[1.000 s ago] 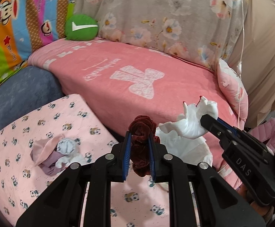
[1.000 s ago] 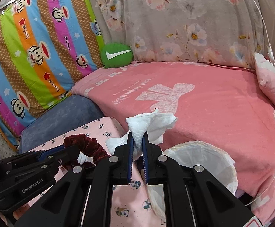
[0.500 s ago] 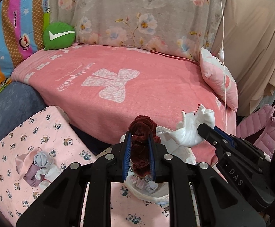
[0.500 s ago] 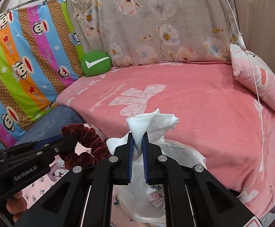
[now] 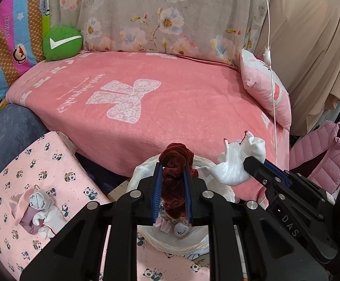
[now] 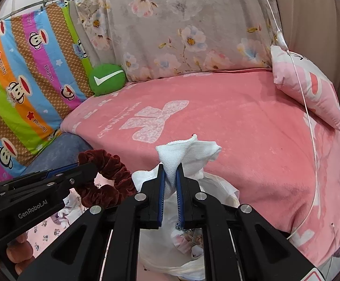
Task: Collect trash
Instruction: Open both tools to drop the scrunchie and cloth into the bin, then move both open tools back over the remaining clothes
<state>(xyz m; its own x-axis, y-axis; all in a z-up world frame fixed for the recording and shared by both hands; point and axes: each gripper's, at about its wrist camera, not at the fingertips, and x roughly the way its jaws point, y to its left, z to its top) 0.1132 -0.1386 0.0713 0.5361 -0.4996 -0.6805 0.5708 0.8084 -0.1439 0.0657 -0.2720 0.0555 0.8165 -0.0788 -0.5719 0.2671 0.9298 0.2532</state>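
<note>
1. Plainly, the left gripper (image 5: 171, 185) is clamped on a maroon scrunchie (image 5: 173, 164), which hides part of the white bag (image 5: 181, 243) below.
2. Right gripper (image 6: 170, 180) pinches a white cloth wad (image 6: 186, 152) above that bag's mouth.
3. Bag contents are hard to make out; another small heap (image 5: 37, 210) lies on the panda-print sheet (image 5: 60, 164).

bed: pink blanket (image 5: 193, 107); wall: floral sheet (image 5: 170, 16); right: beige curtain (image 5: 310, 46)

A dark red velvet scrunchie (image 5: 173, 164) and a white cloth (image 5: 237, 161) hang over a white plastic bag (image 5: 170, 243). At twelve o'clock, a pink blanket (image 5: 193, 107) bears a pale bow; at ten, a green cushion (image 5: 62, 43) with a white tick.
</note>
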